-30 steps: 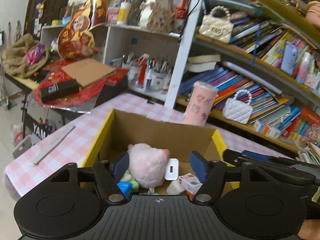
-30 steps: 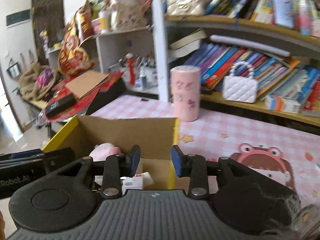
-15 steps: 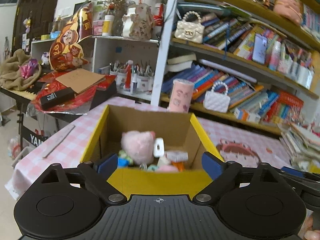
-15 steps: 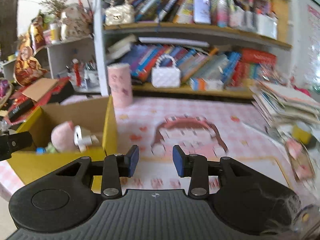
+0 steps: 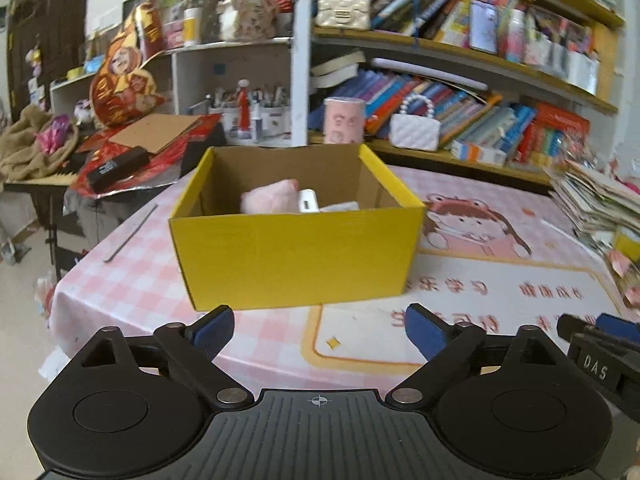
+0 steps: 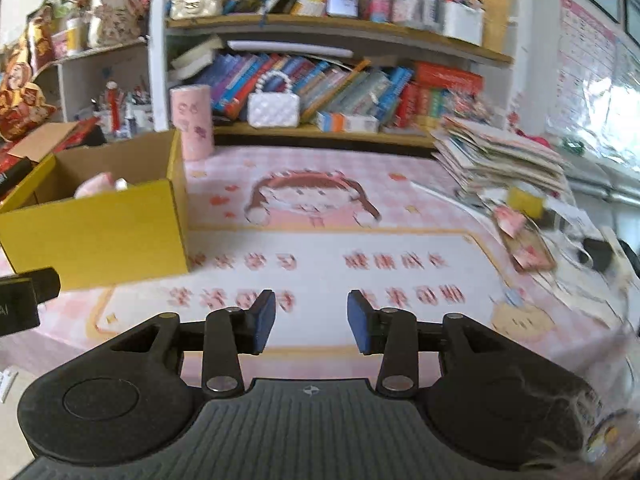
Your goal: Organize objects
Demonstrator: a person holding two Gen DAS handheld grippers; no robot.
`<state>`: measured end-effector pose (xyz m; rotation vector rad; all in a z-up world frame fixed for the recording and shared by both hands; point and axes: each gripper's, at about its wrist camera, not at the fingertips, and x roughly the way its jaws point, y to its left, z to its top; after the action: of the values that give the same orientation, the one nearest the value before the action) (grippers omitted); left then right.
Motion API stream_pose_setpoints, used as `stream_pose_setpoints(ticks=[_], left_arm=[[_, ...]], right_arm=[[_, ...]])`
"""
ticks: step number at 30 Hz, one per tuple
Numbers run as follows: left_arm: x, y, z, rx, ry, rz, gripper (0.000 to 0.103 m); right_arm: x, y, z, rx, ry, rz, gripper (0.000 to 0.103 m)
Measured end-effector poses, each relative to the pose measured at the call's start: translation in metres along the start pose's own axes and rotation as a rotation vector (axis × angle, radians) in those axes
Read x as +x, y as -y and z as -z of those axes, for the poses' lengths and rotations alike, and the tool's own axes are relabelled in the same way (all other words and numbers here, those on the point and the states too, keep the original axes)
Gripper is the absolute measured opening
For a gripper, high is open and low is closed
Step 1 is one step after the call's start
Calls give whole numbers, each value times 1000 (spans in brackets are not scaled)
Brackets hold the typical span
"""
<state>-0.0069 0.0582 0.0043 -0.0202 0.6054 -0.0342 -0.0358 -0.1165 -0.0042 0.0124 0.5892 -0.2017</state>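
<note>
1. My left gripper [image 5: 319, 330] hangs over the near edge of the table [image 5: 132, 280], jaws wide and widening further, nothing between the blue pads.
2. Straight ahead of the left jaws, well apart from them, stands the yellow cardboard box [image 5: 296, 256], open at the top, its long yellow wall facing me.
3. Inside the box, beyond that near wall: a pink plush toy [image 5: 272, 198], a small white plastic item [image 5: 308, 202] touching its right side, and something flat and white to the right of that, too hidden to name.
4. My right gripper [image 6: 311, 322] is over the printed mat [image 6: 400, 240] with the cartoon girl; jaws apart by a modest gap and opening, pads empty.
5. From the right jaws the box sits ahead and to the left, on the table, with the plush toy showing above its rim.
6. Behind the box's far right corner stands a pink cylinder [image 6: 191, 122], upright, near the bookshelf [image 6: 340, 24].
7. A white quilted handbag [image 6: 273, 106] with a bead handle rests on the lower shelf, ahead of the right jaws and beyond the mat.
8. Ahead and to the right of the right jaws: a leaning stack of papers [image 6: 500, 160], with small blurred clutter nearer me.
9. The right gripper's tip shows at the lower right of the left view, beside the left jaws and apart from them.
</note>
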Motion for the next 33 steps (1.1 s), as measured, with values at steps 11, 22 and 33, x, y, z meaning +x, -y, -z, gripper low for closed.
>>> stream_pose_setpoints(ticks=[11,22,33], left_arm=[[-13,32,16,100,-24,52,101],[-5,52,20,146,-67,29,102],[-7,54,21,148,-71,-16,103]], right_arm=[[-26,29,21,72,-9,98,78],[-24,41,22,76,-18,109,103],[-20,36,23,58,-40,89,103]])
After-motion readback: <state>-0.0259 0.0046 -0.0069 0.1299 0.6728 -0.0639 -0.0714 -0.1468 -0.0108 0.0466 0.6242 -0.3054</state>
